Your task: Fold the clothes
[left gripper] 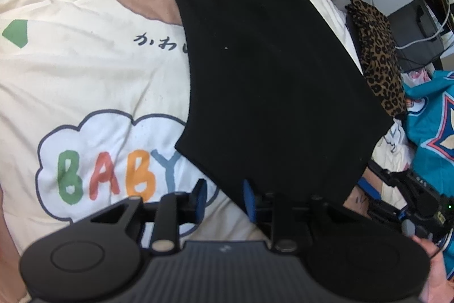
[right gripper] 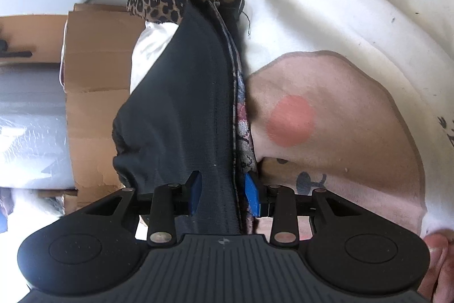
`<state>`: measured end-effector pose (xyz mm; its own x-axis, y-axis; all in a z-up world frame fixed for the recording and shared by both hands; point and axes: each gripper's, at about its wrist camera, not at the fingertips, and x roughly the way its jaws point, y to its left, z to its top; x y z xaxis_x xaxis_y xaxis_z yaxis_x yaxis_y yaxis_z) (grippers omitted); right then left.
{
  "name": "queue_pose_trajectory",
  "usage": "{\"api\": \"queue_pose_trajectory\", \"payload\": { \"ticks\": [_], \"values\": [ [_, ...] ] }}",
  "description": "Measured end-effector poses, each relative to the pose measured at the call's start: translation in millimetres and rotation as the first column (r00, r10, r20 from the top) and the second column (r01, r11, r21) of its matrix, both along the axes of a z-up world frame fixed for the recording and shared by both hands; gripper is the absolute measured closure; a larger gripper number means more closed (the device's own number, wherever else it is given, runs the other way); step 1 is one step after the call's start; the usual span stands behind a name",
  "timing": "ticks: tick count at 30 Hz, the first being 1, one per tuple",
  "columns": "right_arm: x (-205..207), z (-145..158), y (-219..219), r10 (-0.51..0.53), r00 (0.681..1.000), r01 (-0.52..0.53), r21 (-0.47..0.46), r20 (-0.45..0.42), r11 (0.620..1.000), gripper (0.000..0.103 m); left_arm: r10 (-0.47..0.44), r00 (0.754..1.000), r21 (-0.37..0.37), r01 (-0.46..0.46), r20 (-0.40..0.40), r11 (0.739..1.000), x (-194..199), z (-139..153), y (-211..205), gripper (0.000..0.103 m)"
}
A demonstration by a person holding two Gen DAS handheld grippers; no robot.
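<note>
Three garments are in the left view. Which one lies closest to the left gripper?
The black garment: its near corner reaches the left gripper. The leopard-print piece and teal garment lie off to the side.

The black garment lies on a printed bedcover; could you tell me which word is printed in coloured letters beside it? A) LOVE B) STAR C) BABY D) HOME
C: the left wrist view shows BABY in coloured letters inside a cloud outline on the bedcover, just left of the black garment.

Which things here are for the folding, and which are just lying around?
For the folding: black garment, left gripper, right gripper.
Just lying around: leopard-print cloth, teal shirt, cardboard box, cartoon bedcover.
</note>
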<state>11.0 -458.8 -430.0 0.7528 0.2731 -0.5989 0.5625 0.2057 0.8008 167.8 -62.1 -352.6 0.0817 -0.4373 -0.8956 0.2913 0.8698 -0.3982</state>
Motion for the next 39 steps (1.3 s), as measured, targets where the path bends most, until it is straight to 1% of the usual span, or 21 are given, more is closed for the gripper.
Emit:
{"api": "queue_pose_trajectory", "payload": {
  "ticks": [4, 7, 8, 9, 10, 11, 15, 17, 20, 23, 25, 31, 33, 34, 35, 37, 39],
  "values": [
    [6, -8, -2, -0.002, 1.000, 0.002, 0.009, 0.010, 1.000, 0.068, 0.002, 1.000, -0.001, -0.002, -0.005, 1.000, -1, -2, 0, 0.073],
    [7, -6, -2, -0.012, 0.999, 0.012, 0.003, 0.033, 1.000, 0.070, -0.001, 1.000, -0.004, 0.001, -0.011, 1.000, -3, -1, -2, 0.073],
    [7, -6, -3, -0.015, 0.999, 0.015, 0.003, 0.033, 1.000, 0.077, -0.001, 1.000, -0.006, 0.001, -0.015, 1.000, -4, -2, -2, 0.073],
    [8, -6, -4, -0.018, 0.999, 0.018, 0.002, 0.033, 1.000, 0.086, 0.000, 1.000, -0.009, 0.000, -0.019, 1.000, -5, -2, -3, 0.073],
    [9, -6, -5, -0.020, 0.999, 0.020, 0.002, 0.033, 1.000, 0.092, 0.003, 1.000, -0.012, -0.003, -0.023, 1.000, -6, -3, -4, 0.073],
    [9, -6, -5, -0.018, 0.999, 0.018, -0.004, 0.027, 1.000, 0.102, 0.008, 1.000, -0.016, -0.008, -0.029, 1.000, -8, -3, -5, 0.073],
    [9, 2, -5, -0.003, 1.000, 0.003, -0.035, 0.006, 0.999, 0.103, 0.016, 0.999, -0.028, -0.017, -0.047, 0.999, -15, -5, -9, 0.073],
    [7, 6, -5, -0.002, 1.000, 0.001, -0.050, -0.018, 0.999, 0.103, 0.016, 0.998, -0.033, -0.018, -0.057, 0.999, -19, -6, -13, 0.073],
    [5, 7, -5, -0.002, 0.999, -0.002, -0.066, -0.054, 0.998, 0.103, 0.022, 0.997, -0.047, -0.026, -0.075, 0.999, -24, -7, -19, 0.073],
    [8, 3, -5, 0.009, 0.998, -0.013, -0.070, -0.068, 0.997, 0.103, 0.041, 0.994, -0.056, -0.047, -0.099, 0.997, -31, -10, -22, 0.071],
    [10, 0, -6, 0.014, 0.997, -0.020, -0.071, -0.075, 0.997, 0.100, 0.061, 0.991, -0.057, -0.068, -0.117, 0.996, -36, -13, -23, 0.069],
    [6, 14, -6, 0.015, 0.994, -0.028, -0.118, -0.107, 0.993, 0.098, 0.158, 0.968, -0.081, -0.177, -0.192, 0.981, -50, -31, -18, 0.067],
    [4, 20, -6, 0.016, 0.992, -0.034, -0.139, -0.126, 0.990, 0.088, 0.176, 0.962, -0.101, -0.200, -0.208, 0.975, -54, -36, -18, 0.065],
    [3, 24, -6, 0.018, 0.991, -0.037, -0.147, -0.130, 0.988, 0.086, 0.181, 0.960, -0.112, -0.208, -0.212, 0.972, -55, -38, -18, 0.063],
    [1, 28, -6, 0.020, 0.991, -0.041, -0.154, -0.135, 0.987, 0.082, 0.184, 0.960, -0.120, -0.212, -0.213, 0.970, -55, -40, -19, 0.062],
    [1, 37, -4, 0.034, 0.989, -0.058, -0.171, -0.142, 0.984, 0.081, 0.190, 0.958, -0.129, -0.221, -0.214, 0.967, -57, -47, -21, 0.062],
    [2, 46, -1, 0.058, 0.987, -0.085, -0.187, -0.148, 0.979, 0.080, 0.221, 0.950, -0.134, -0.254, -0.220, 0.958, -60, -53, -22, 0.062]
  ]
}}
